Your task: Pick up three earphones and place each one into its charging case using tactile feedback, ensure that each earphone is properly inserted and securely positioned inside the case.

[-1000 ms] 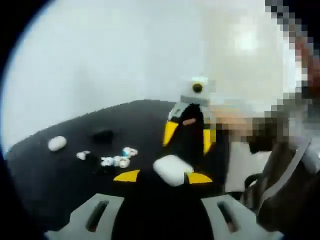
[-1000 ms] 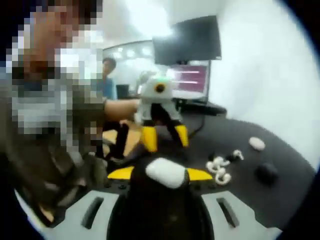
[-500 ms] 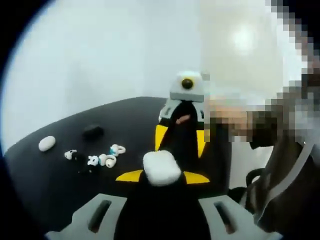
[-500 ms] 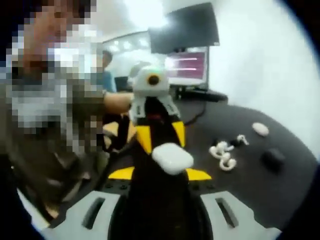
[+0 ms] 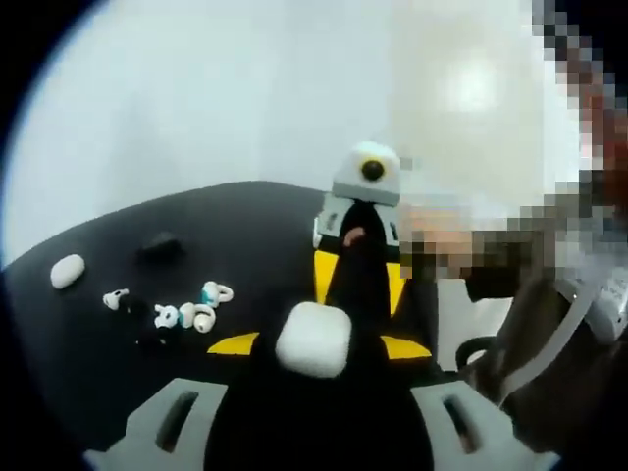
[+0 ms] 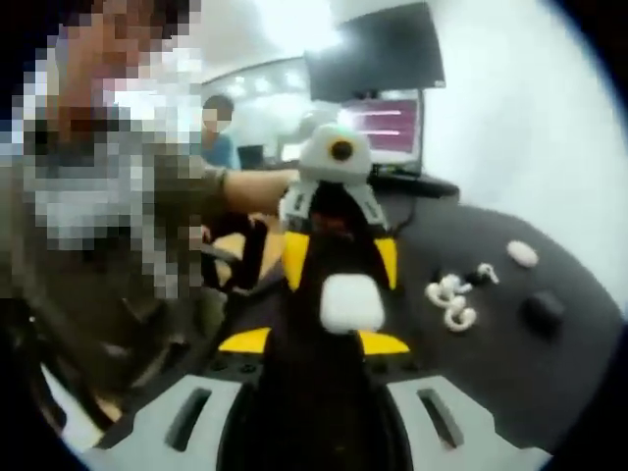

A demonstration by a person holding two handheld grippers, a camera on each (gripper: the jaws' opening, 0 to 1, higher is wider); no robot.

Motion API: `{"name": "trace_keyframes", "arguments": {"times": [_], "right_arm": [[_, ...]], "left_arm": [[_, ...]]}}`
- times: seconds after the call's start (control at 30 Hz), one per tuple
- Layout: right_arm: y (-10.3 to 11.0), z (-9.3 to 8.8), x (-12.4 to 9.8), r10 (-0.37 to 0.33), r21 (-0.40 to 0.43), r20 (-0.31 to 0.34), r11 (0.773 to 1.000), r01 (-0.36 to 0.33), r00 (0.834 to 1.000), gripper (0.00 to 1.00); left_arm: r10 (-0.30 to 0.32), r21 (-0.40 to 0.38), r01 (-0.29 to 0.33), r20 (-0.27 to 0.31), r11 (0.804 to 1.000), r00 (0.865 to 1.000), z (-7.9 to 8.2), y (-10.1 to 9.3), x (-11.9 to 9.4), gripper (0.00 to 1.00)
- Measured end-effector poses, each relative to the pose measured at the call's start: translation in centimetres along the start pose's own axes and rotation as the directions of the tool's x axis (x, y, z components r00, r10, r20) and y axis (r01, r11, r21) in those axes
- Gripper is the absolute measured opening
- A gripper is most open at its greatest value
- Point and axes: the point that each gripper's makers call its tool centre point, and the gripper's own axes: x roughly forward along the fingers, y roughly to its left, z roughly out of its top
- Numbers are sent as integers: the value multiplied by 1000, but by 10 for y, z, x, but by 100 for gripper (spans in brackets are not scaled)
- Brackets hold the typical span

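Currently both my grippers face each other over the black table (image 5: 118,373), w/ a closed white charging case (image 5: 314,340) held up between them. In left gripper view, my left gripper (image 5: 319,345) has its yellow-tipped jaws closed on the case from both sides; the right gripper (image 5: 358,280) stands directly behind the case, pointing back at me. In right gripper view, the right gripper (image 6: 314,341) sits just below the same case, yellow tips flanking it, but I cannot tell whether its jaws actually clamp it. Loose white earphones (image 5: 186,312) lie clustered on the table, well apart from the case. Nearby: a second white case (image 5: 66,271) and a black case (image 5: 157,243). Monitor (image 6: 378,93) at rear, lit.
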Motion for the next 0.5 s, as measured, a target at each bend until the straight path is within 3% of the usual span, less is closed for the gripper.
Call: {"name": "trace_keyframes", "arguments": {"times": [0.13,0.27,0.43,0.5], "right_arm": [[-19,6,-11,-83,26,32,996,82,996,34],[-31,9,-16,-137,31,52,990,136,989,34],[-39,2,-18,-182,5,17,983,182,983,34],[-40,0,-19,-187,-8,7,982,187,982,34]], "left_arm": [[-8,-57,6,-25,998,1000,-4,11,-2,41],[-48,-92,45,-33,995,998,-7,7,4,38],[-65,-142,58,-40,988,997,-6,5,14,27],[-59,-68,55,-52,996,997,-7,3,15,27]]}}
